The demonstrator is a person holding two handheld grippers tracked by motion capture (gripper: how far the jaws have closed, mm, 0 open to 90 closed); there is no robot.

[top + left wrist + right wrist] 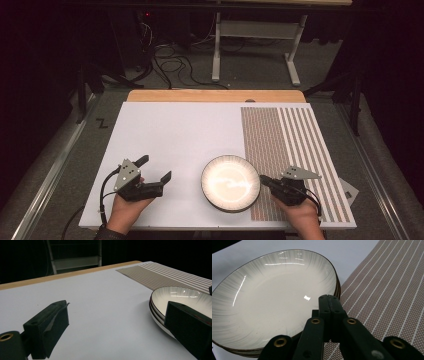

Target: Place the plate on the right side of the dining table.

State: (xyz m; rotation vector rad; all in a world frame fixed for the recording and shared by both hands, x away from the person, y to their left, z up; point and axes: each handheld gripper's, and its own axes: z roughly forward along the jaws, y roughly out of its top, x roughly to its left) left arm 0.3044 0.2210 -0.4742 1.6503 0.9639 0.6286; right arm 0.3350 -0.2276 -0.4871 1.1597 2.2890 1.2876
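A stack of shallow white plates [230, 182] with dark rims rests at the front middle of the white table top [175, 135], partly overlapping the left edge of a brown striped placemat [290, 145]. My left gripper [156, 167] is held low at the front left, open, with nothing between its jaws; the left gripper view has the plates [180, 296] just beyond its right jaw. My right gripper [262, 178] is shut, its tips at the stack's right rim. In the right gripper view the closed jaws [329, 298] point over the rim of the top plate [274, 290], with the placemat [387, 290] to their right.
A wooden strip [215, 96] runs along the table's far edge. Beyond it, cables [170, 65] lie on the floor near a white stand [255, 40]. A small grey card [348, 191] pokes out at the table's right front corner.
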